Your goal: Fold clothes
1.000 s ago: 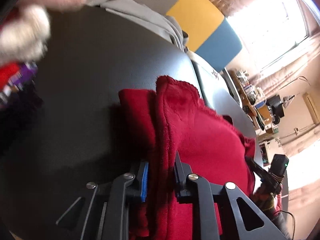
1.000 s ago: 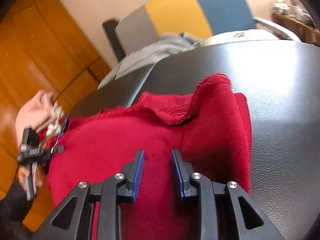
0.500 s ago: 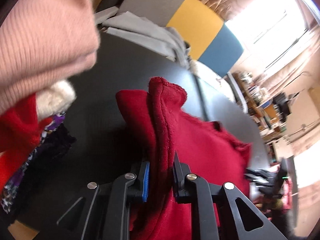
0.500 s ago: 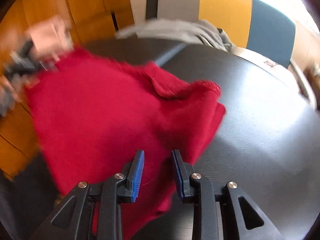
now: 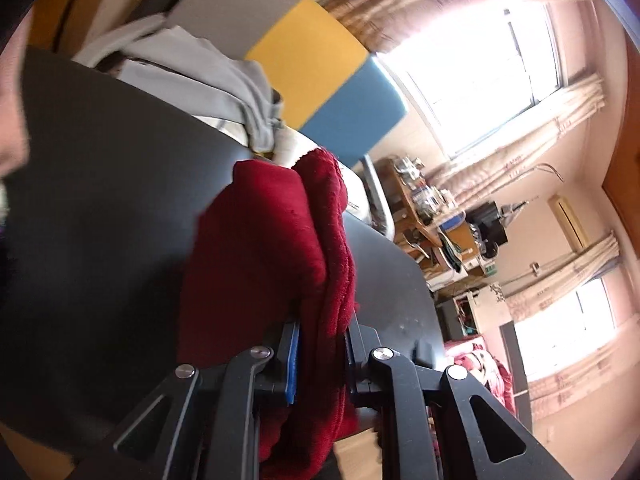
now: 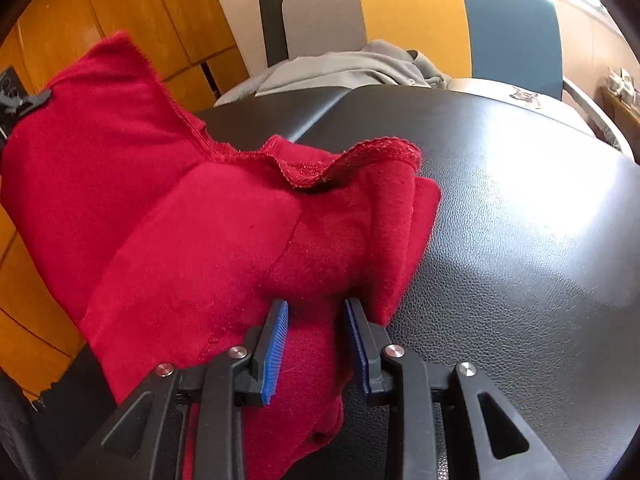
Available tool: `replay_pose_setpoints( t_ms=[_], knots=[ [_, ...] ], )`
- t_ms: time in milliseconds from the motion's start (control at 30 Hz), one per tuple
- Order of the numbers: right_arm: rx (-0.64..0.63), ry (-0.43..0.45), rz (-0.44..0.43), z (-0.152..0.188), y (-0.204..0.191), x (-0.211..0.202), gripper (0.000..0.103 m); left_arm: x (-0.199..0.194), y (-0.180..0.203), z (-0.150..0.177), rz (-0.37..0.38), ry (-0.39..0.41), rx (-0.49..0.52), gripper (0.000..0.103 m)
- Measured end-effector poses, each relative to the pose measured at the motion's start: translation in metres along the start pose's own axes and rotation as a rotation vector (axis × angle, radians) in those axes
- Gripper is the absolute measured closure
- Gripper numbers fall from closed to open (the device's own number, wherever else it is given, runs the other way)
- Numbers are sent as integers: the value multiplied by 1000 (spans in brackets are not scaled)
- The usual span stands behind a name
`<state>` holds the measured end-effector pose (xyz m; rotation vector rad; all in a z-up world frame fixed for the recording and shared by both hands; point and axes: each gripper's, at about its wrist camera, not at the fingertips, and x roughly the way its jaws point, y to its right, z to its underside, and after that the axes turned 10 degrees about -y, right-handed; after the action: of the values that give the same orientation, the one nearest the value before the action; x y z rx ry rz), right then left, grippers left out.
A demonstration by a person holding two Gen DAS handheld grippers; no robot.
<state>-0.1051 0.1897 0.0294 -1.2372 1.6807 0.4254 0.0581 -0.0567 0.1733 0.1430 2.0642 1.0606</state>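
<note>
1. Two hand-held grippers, both clamped on one red fleece garment (image 6: 208,216). Left gripper (image 5: 320,352): blue-padded jaws pinched tight on a thick bunched fold of the cloth. Right gripper (image 6: 316,344): jaws narrowly parted, red cloth packed between them and gripped.
2. Garment position: lifted and draped over the near-left part of the black leather-textured table (image 6: 520,220); its right fold lies on the surface, its far-left corner is raised off it.
3. Containers: none seen in either view. Grey sweatshirt (image 6: 344,70) lies heaped on the seat of a grey, yellow and blue padded chair (image 6: 420,12) just beyond the far table edge.
4. Left wrist view only: bright curtained windows (image 5: 492,52), a cluttered wooden shelf (image 5: 424,208), more red cloth (image 5: 484,364) low on the far side of the room, too blurred to identify.
5. Right wrist view only: orange wooden panelling (image 6: 120,4) at left, and the garment's frayed raw edge (image 6: 372,148).
</note>
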Motion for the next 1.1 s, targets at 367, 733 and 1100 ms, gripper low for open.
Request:
replay_pose_setpoints(
  t_ms=[367, 733, 1100],
  knots=[
    [38, 40, -91, 6, 14, 0, 73, 150, 75, 9, -96, -188, 41, 86],
    [63, 80, -153, 16, 23, -1, 73, 220, 58, 26, -169, -323, -69, 83],
    [48, 75, -83, 17, 14, -8, 74, 133, 90, 22, -83, -194, 124, 53]
  ],
)
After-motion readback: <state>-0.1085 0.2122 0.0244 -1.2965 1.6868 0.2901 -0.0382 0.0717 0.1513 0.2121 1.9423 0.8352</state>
